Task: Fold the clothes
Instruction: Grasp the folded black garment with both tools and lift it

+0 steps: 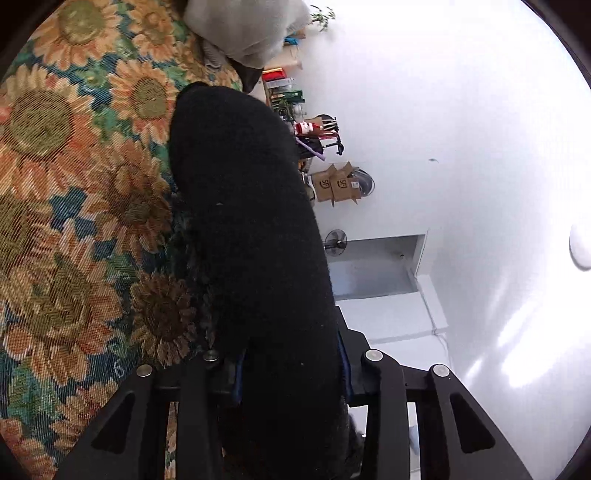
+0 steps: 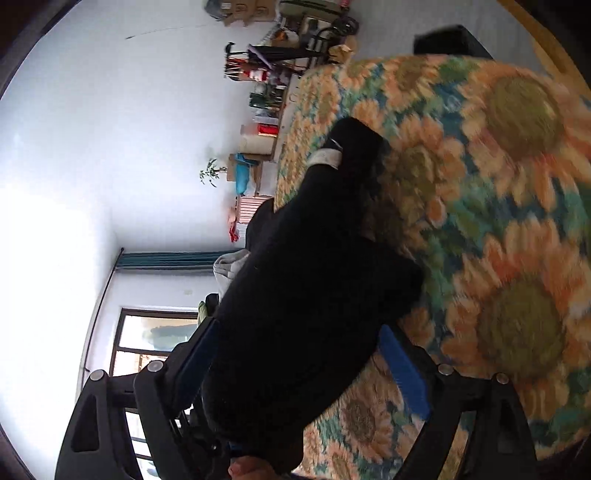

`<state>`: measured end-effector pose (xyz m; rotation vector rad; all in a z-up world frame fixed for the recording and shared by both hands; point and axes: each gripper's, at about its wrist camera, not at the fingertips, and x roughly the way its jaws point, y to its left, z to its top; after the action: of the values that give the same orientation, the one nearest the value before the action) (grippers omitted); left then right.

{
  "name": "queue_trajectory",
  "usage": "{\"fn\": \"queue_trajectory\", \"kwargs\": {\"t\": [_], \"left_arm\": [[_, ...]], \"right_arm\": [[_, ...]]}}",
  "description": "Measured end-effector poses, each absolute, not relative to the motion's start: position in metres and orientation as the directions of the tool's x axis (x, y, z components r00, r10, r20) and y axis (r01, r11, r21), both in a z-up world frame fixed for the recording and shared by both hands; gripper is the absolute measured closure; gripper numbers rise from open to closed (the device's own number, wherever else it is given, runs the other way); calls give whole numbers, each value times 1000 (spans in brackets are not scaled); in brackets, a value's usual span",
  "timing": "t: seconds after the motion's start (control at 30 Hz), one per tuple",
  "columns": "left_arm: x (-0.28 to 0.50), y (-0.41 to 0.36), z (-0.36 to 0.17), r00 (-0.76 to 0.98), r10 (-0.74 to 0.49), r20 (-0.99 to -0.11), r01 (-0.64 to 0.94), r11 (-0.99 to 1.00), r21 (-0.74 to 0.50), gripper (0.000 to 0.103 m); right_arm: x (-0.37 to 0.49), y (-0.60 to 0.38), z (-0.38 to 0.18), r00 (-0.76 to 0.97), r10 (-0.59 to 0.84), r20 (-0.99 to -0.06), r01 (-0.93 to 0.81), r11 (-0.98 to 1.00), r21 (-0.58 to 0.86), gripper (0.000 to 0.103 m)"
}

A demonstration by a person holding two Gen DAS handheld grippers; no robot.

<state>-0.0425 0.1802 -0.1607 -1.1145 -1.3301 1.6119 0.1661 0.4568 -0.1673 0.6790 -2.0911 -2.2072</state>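
The sunflower-print cloth (image 1: 74,206) covered the surface you were working over; whether it lay on a counter or a bed, I could not tell. In the left wrist view it filled the side from 7 to 11 o'clock, and in the right wrist view from 1 to 5 o'clock.

The black garment (image 1: 251,229) was off that surface, stretched as a thick bunched band between your two tools, one part trailing onto the print. It showed no flat panels or squared edges, so I judged no finished fold; how many folds were already in it could not be read.

A pale folded-looking pile (image 1: 247,26) sat at 12 o'clock in the left view.

Your left gripper (image 1: 288,373) had its fingers clenched on the black garment. Your right gripper (image 2: 306,354) likewise gripped the fabric between its blue pads.

A white label (image 2: 327,157) showed near the garment's far end.
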Motion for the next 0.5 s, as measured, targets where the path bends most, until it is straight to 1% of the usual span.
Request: {"fn": "queue_trajectory", "kwargs": {"t": [0.1,0.17,0.33,0.43,0.5], "left_arm": [[-43,179,-164,-341,930,-141,-4,-152,-988,66],[-44,179,-167,-339,932,-128,11,-132,-991,66],[-49,174,-172,-326,939,-111,33,-106,-994,66],[-53,171,-175,-313,945,-98,44,-88,-995,66],[-55,170,-175,-307,946,-103,41,-95,-995,66]], "right_arm": [[177,444,-175,-905,-326,-272,-271,-50,961,13],[176,439,-181,-911,-337,-239,-253,-3,968,13],[161,442,-188,-936,-297,-191,-225,86,971,12],[151,443,-184,-938,-285,-198,-238,113,965,5],[147,444,-181,-936,-281,-214,-255,119,960,5]]}}
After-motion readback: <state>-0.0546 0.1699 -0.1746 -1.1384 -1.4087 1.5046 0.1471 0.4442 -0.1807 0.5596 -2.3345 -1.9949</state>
